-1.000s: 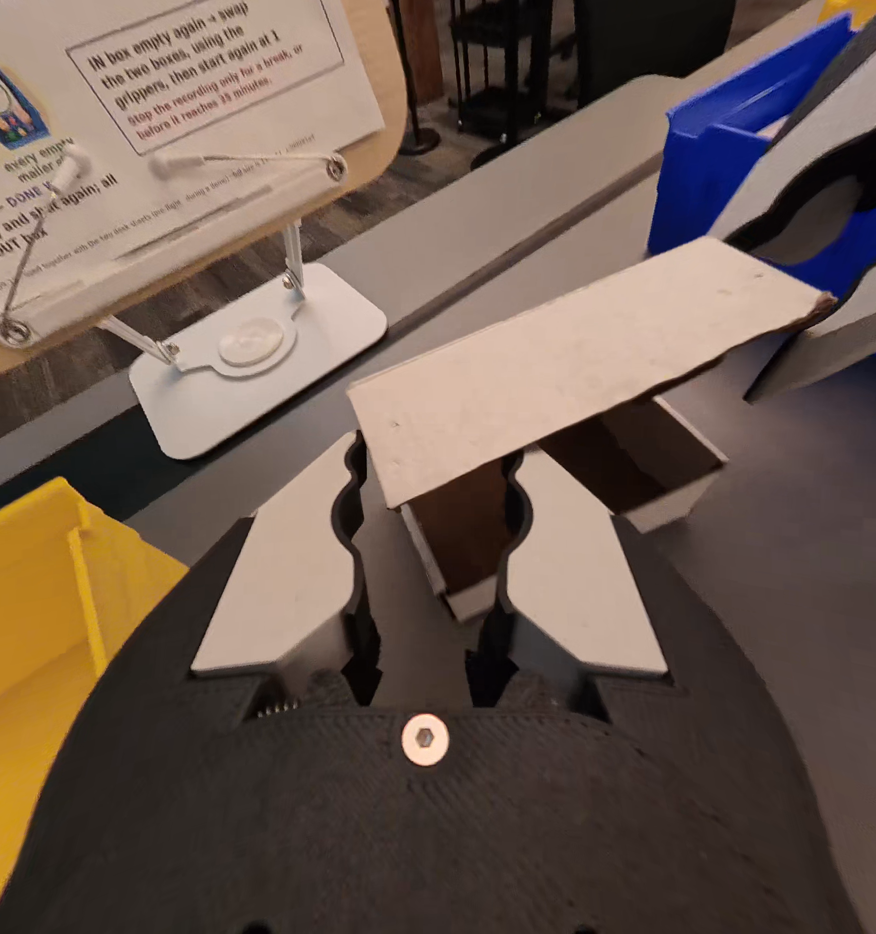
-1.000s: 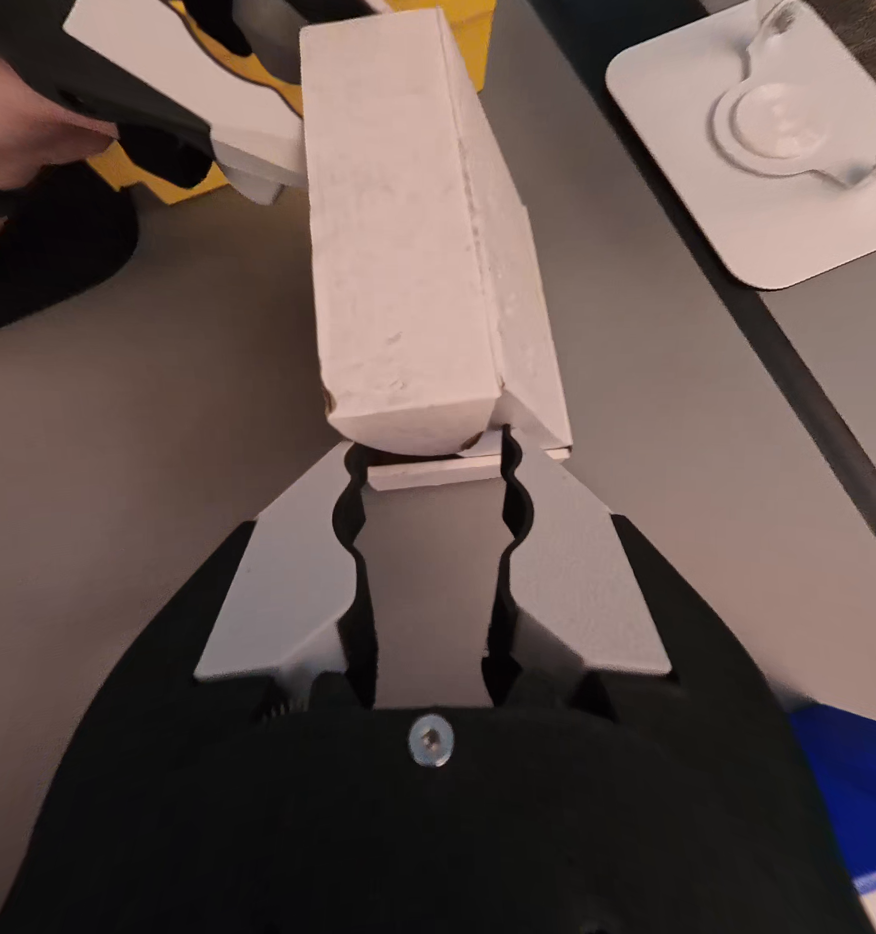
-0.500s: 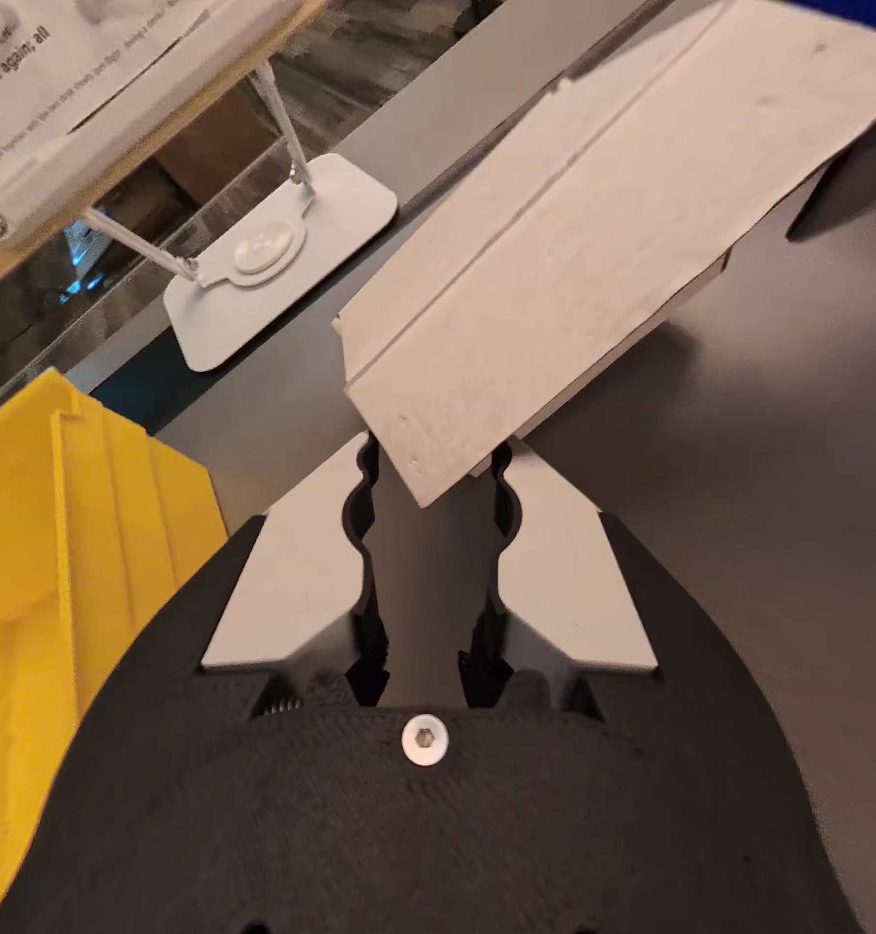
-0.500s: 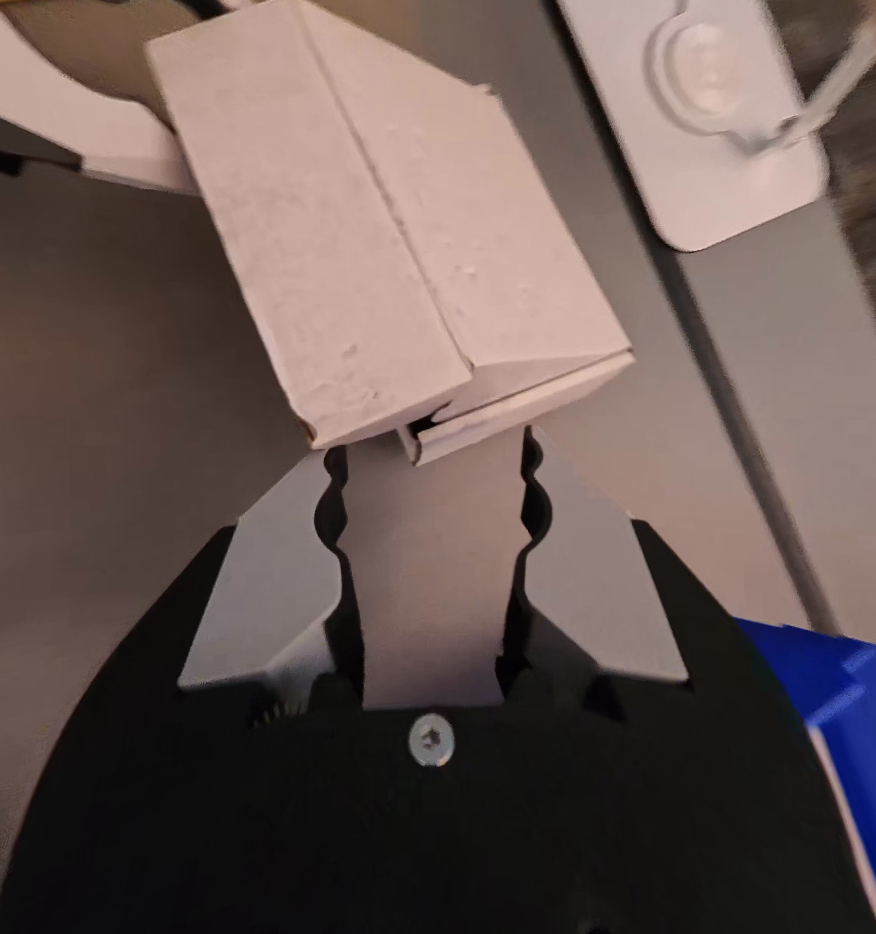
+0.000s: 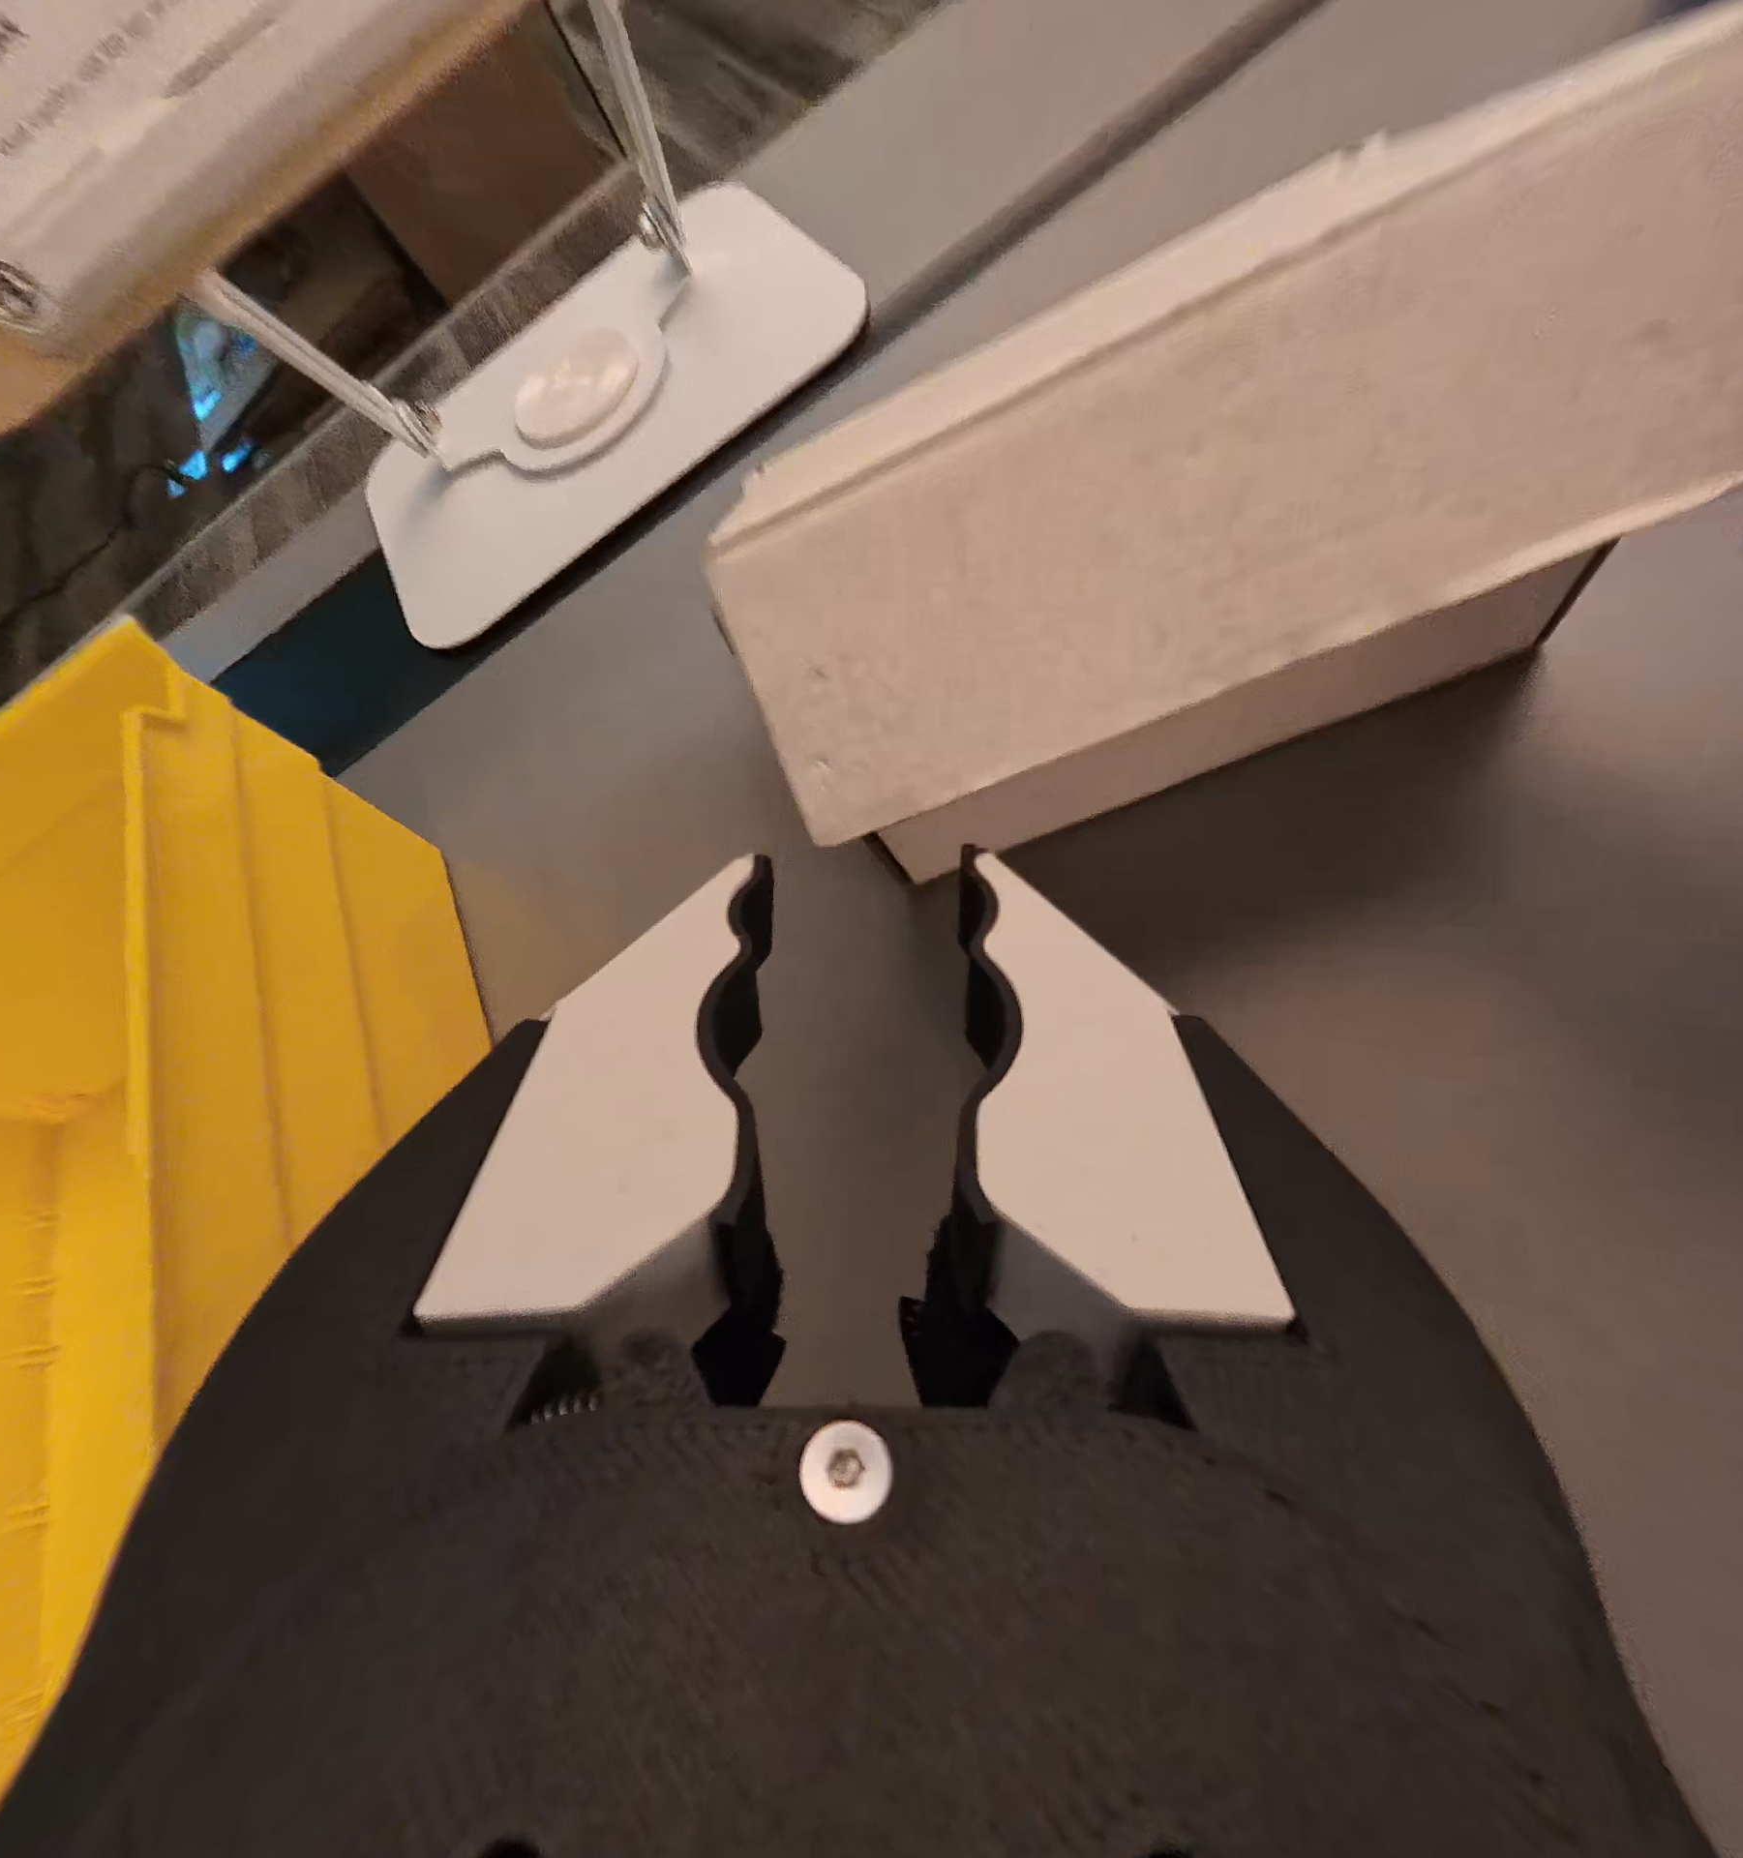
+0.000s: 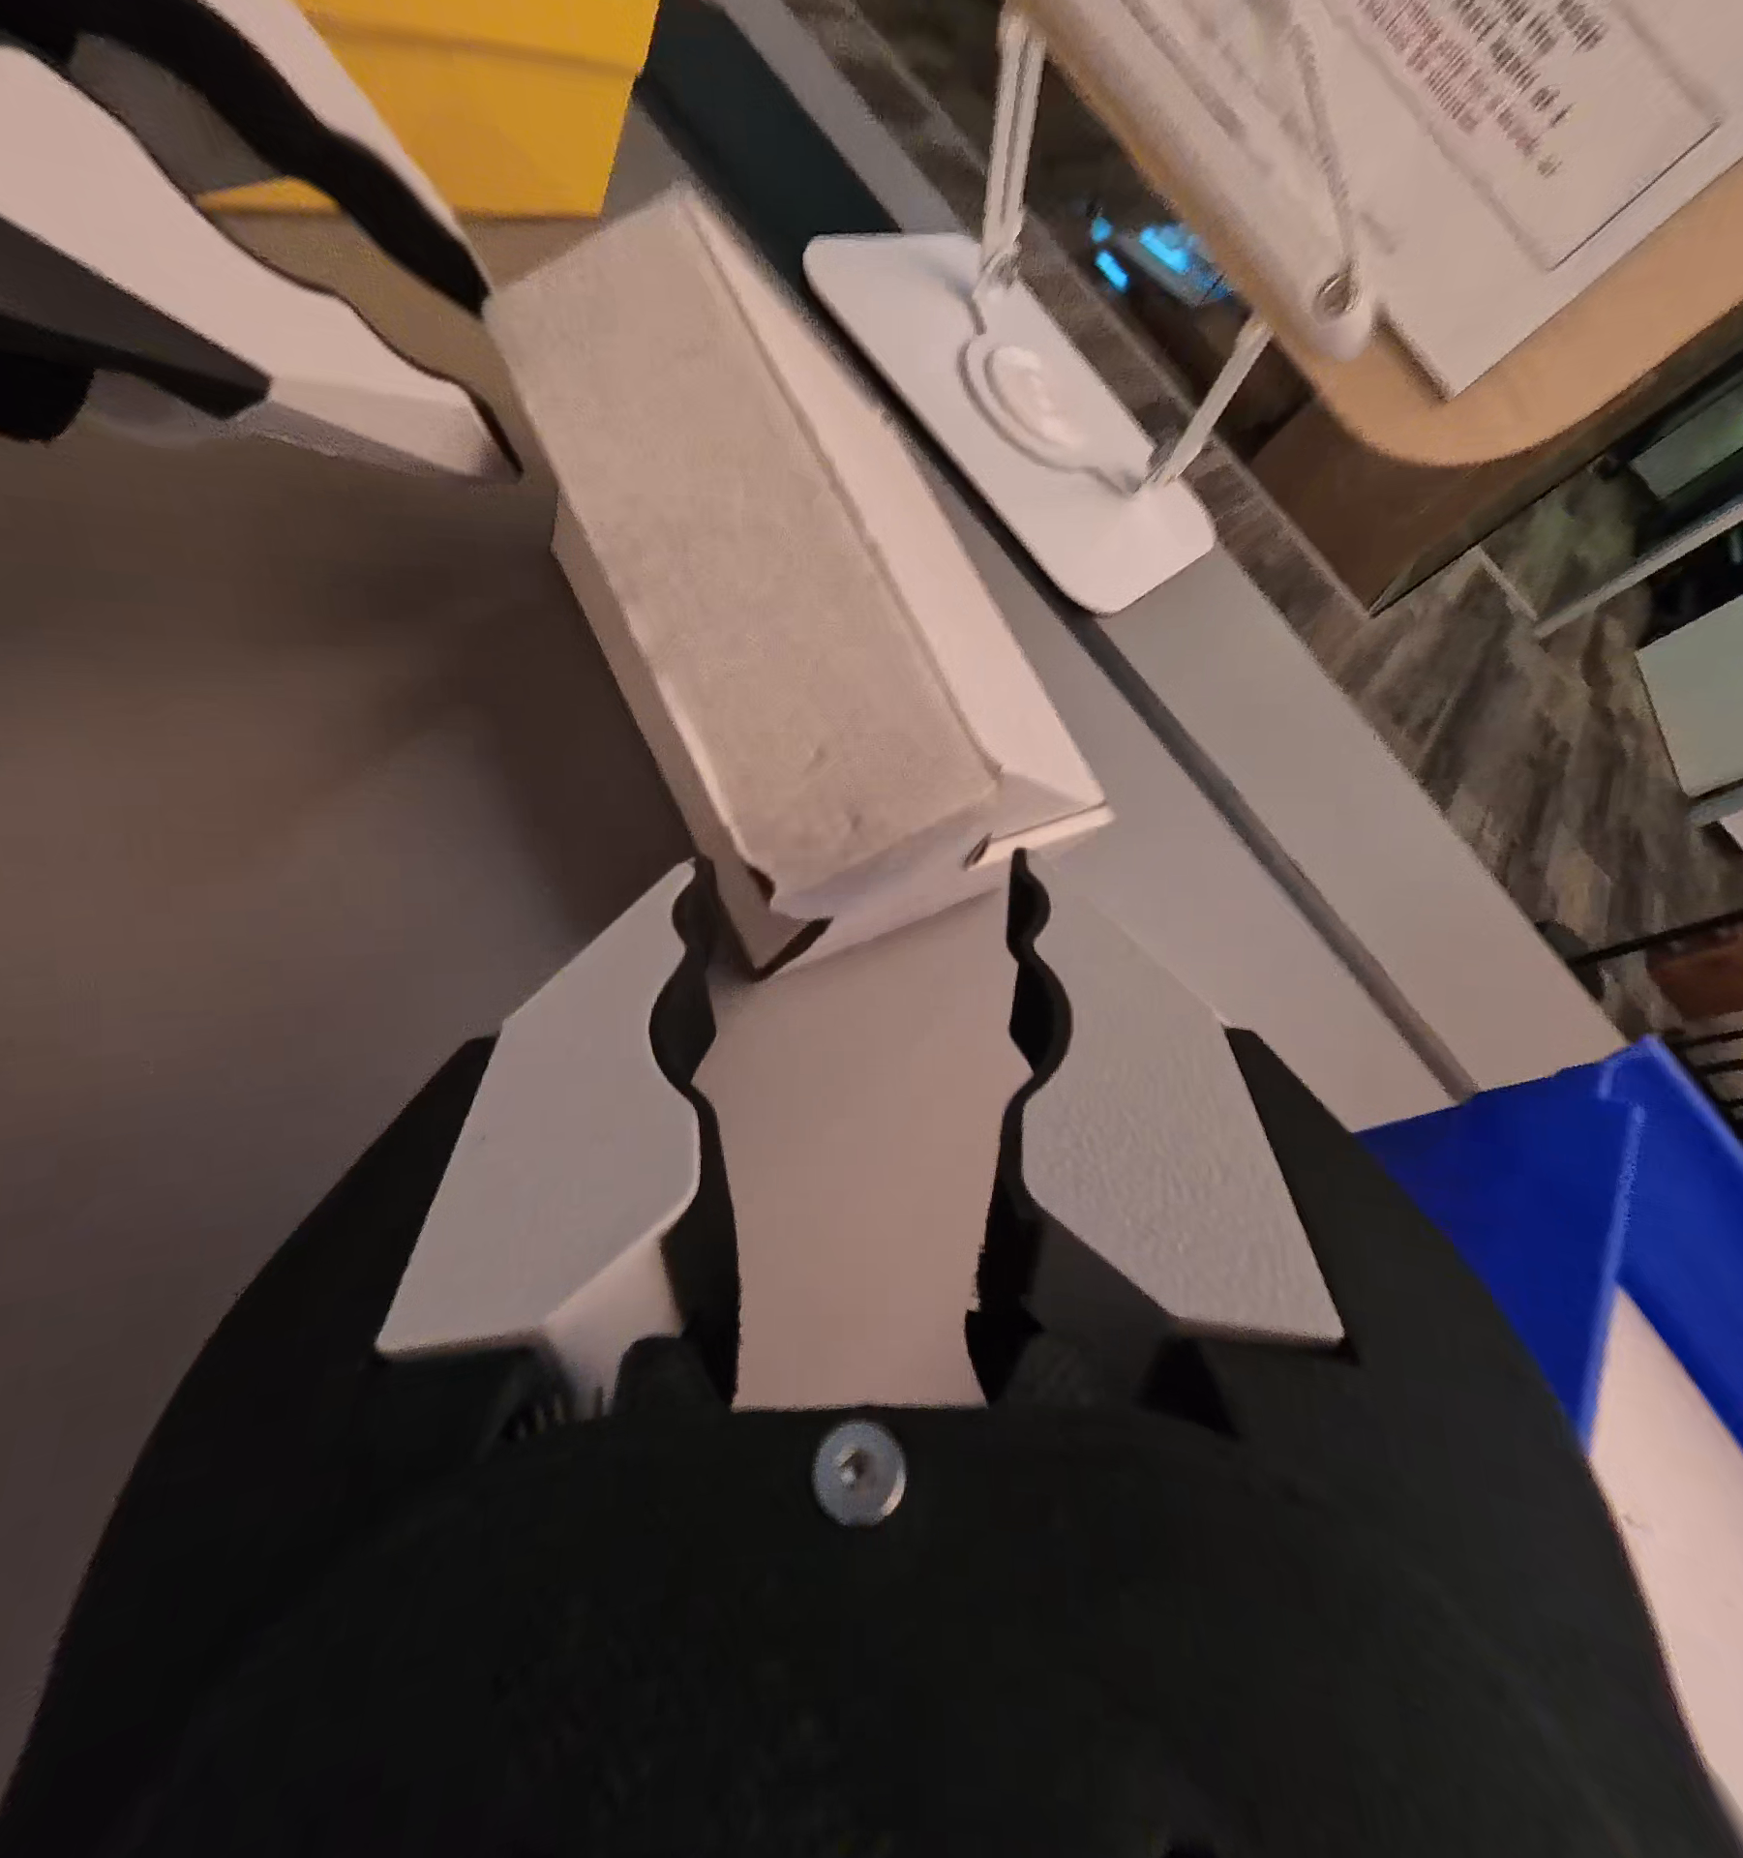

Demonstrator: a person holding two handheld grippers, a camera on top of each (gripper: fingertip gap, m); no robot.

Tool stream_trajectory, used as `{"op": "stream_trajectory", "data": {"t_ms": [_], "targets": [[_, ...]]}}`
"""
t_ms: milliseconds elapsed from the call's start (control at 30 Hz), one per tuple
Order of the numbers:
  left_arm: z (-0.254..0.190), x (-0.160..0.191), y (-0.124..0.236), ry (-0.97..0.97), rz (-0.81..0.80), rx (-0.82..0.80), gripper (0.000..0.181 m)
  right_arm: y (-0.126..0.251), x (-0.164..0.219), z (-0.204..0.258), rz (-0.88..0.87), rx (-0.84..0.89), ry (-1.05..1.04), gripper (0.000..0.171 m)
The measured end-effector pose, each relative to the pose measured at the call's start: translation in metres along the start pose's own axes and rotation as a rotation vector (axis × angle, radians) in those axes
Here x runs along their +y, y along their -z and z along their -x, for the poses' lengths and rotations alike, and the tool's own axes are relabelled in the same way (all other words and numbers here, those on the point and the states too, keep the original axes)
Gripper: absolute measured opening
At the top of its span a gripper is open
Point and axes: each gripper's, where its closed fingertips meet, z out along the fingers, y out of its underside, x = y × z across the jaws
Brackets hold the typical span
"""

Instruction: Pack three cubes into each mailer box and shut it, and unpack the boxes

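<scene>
Lying on the grey table [image 5: 1450,1005], the white mailer box [image 5: 1199,563] is seen with its lid down, set between the two grippers. In the left wrist view, the left gripper [image 5: 865,870] is held with its jaws apart and nothing between them, its fingertips just short of the box's near corner. In the right wrist view, the right gripper [image 6: 852,875] is likewise spread, and the opposite end of the box [image 6: 746,563] sits at its fingertips, a bottom corner reaching between them; contact cannot be confirmed. A yellow bin [image 5: 143,1005] is noted beside the left gripper, a blue bin [image 6: 1651,1257] beside the right. Farther off, a white stand base [image 5: 616,402] is recorded at the table's edge, carrying a printed sheet [image 6: 1511,111].
</scene>
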Motion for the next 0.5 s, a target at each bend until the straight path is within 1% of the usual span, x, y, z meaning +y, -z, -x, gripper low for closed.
{"op": "stream_trajectory", "data": {"t_ms": [67,133,200,233,300,333,367,433,500], "targets": [[-0.002,0.01,-0.006,-0.019,0.049,0.009,0.039,-0.003,0.007,0.007,0.007,-0.008,-0.007,0.062],[-0.002,0.015,-0.011,-0.016,0.072,0.01,0.042,-0.006,0.01,0.011,-0.003,0.003,0.004,0.062],[0.005,0.013,-0.015,-0.019,0.049,-0.018,0.045,-0.008,0.007,0.005,-0.022,0.059,0.05,0.061],[0.007,0.006,-0.016,-0.027,0.01,-0.025,0.045,-0.007,0.002,0.002,-0.044,0.085,0.067,0.058],[0.011,-0.009,-0.014,-0.062,-0.086,-0.048,0.035,-0.005,-0.008,0.001,-0.092,0.101,0.067,0.045],[0.011,-0.017,-0.012,-0.087,-0.13,-0.054,0.023,-0.004,-0.009,0.0,-0.093,0.105,0.048,0.043],[0.009,-0.022,-0.01,-0.112,-0.165,-0.053,0.018,-0.003,-0.009,-0.003,-0.086,0.124,0.027,0.041],[0.006,-0.025,-0.004,-0.14,-0.186,-0.056,0.012,0.0,-0.007,-0.008,-0.087,0.144,0.002,0.038],[-0.002,-0.026,0.004,-0.131,-0.189,-0.026,0.006,0.006,-0.005,-0.014,-0.1,0.175,-0.034,0.031]]}}
